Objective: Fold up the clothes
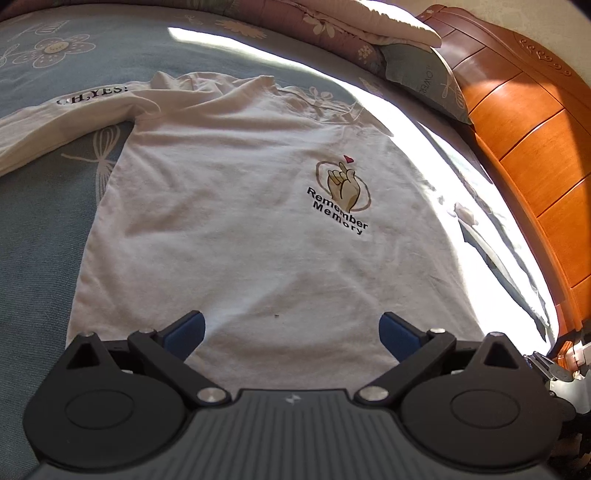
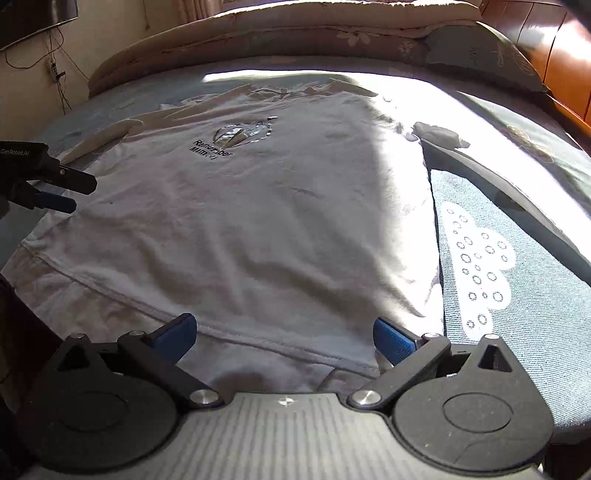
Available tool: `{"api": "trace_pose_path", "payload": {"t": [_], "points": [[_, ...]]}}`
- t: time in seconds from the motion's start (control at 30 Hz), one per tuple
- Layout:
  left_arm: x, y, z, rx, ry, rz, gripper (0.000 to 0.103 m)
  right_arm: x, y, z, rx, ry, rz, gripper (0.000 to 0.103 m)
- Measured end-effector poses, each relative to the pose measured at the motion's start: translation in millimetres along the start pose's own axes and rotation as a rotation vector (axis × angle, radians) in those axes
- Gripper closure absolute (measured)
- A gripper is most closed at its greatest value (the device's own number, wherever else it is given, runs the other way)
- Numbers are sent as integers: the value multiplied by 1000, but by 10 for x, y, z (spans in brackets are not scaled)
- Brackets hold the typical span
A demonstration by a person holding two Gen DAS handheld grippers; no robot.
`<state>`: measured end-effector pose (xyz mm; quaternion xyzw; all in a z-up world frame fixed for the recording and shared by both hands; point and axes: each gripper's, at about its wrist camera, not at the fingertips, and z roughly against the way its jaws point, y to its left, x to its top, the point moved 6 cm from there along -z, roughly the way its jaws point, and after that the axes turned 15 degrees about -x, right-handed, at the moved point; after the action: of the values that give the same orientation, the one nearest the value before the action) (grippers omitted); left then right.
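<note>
A white long-sleeved shirt (image 1: 236,221) lies flat, front up, on the blue bed sheet (image 1: 33,236), with a finger-heart print reading "Remember Memory" (image 1: 341,195). Its left sleeve (image 1: 55,122), printed "OH,YES!", stretches out to the left. My left gripper (image 1: 291,332) hovers open over the shirt's lower part, nothing between its blue pads. My right gripper (image 2: 282,334) is open above the shirt's bottom hem (image 2: 258,343), near the right corner. The left gripper (image 2: 61,190) also shows at the left edge of the right wrist view, over the shirt's side.
An orange wooden headboard (image 1: 535,155) runs along the right. Pillows and a folded quilt (image 2: 295,33) are piled at the far end of the bed. A small white crumpled scrap (image 2: 437,133) lies by the shirt's right edge. Strong sunlight washes out that side.
</note>
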<state>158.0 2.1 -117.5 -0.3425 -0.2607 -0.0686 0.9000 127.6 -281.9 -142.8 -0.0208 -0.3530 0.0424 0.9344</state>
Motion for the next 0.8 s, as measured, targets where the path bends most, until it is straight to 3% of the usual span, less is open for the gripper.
{"api": "trace_pose_path", "payload": {"t": [0.17, 0.4, 0.63, 0.8], "points": [[138, -346, -228, -35, 40, -90, 3, 166, -386, -37, 21, -13, -170, 0], [110, -642, -670, -89, 129, -142, 3, 97, -1120, -85, -22, 7, -361, 0], [267, -896, -1045, -117, 158, -183, 3, 147, -1769, -58, -20, -10, -414, 0], [293, -969, -1345, -117, 199, -184, 3, 579, -2078, -100, 65, -75, -389, 0]]}}
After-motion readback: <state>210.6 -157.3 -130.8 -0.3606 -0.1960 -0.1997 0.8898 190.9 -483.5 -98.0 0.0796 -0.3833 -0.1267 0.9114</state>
